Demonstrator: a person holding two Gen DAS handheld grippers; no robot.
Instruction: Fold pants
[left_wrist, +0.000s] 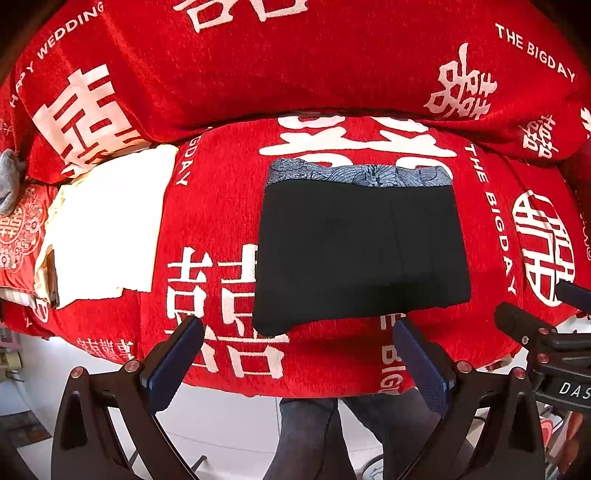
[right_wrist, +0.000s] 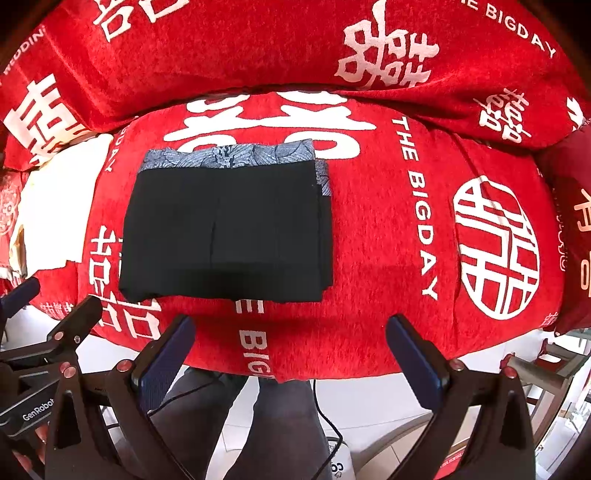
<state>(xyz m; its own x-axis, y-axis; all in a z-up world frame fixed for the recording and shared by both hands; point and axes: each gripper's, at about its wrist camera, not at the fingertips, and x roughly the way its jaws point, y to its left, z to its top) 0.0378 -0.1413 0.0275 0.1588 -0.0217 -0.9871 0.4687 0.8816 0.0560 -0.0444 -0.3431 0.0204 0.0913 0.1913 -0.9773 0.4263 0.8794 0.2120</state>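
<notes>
- Lying flat on the red fuzzy sofa cover with white letters (left_wrist: 229, 206) is the black folded pants bundle (left_wrist: 362, 254), and it is sitting in the middle of the seat cushion
- Peeking out along the far edge of the bundle is a blue-grey patterned cloth strip (left_wrist: 360, 173); it is also showing down the right side in the right wrist view, and I cannot tell if it is part of the pants or another piece under them
- Hanging just in front of the near edge of the bundle is the left gripper (left_wrist: 297, 354), with its two blue-padded fingers spread wide apart and holding nothing
- Waiting off the front edge of the cushion is the right gripper (right_wrist: 291, 350), also spread wide and holding nothing, and it is not touching the pants
- Sitting well apart on the left is a white folded cloth pile (left_wrist: 107, 225)
- Looking like the end of the job: the pants are already making a neat, small square, so the folding seems nearly done or done
- Thinking about the next move: it is maybe calling for a gentle pat to flatten the top, or a careful pinch under the near edge to lift the bundle without letting it fall open
</notes>
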